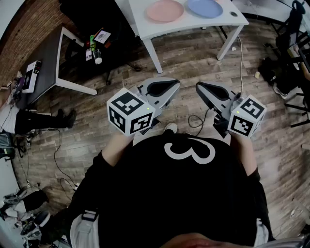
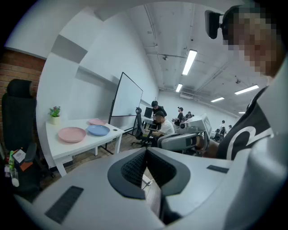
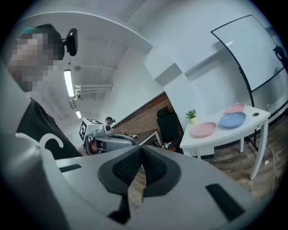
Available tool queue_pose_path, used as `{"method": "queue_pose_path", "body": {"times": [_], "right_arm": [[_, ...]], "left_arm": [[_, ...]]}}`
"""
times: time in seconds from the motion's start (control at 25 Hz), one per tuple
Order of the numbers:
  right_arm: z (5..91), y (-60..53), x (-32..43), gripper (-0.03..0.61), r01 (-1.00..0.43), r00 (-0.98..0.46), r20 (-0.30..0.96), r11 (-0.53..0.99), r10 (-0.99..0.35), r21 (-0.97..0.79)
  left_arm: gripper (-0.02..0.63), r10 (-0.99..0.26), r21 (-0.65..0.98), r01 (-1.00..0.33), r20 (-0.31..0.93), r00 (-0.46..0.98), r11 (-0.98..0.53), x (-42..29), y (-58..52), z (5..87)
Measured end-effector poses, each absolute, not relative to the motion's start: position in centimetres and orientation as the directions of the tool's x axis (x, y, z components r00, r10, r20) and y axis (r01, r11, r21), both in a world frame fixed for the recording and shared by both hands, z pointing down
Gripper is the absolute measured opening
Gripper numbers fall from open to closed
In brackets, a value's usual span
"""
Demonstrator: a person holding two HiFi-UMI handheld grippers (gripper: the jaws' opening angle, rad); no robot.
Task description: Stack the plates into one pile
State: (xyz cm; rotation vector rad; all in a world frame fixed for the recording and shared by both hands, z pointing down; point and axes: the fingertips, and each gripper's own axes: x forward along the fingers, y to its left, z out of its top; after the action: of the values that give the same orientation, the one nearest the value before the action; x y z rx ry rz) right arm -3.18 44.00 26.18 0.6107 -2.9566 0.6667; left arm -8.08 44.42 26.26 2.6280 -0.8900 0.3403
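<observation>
Left gripper (image 1: 167,89) and right gripper (image 1: 206,91) are both shut tight with nothing in them, and I see them side by side over the wood floor (image 1: 193,63). Well ahead, a pink plate (image 1: 165,10) and a blue plate (image 1: 205,7) lie next to each other on the white table (image 1: 193,24). Another pink plate (image 3: 235,108) sits just behind the blue one.

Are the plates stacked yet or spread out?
Spread out: pink plate and blue plate lie side by side on the white table, unstacked.
</observation>
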Motion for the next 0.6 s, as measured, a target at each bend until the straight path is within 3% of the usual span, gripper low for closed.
{"method": "queue_pose_path", "body": {"times": [0.6], "right_arm": [[26.8, 46.4, 1.9, 0.023, -0.411, -0.91, 0.125, 0.825, -0.395, -0.389]], "left_arm": [[0.015, -0.554, 0.23, -0.626, 0.309, 0.773, -0.745, -3.3, 47.0, 26.9]]}}
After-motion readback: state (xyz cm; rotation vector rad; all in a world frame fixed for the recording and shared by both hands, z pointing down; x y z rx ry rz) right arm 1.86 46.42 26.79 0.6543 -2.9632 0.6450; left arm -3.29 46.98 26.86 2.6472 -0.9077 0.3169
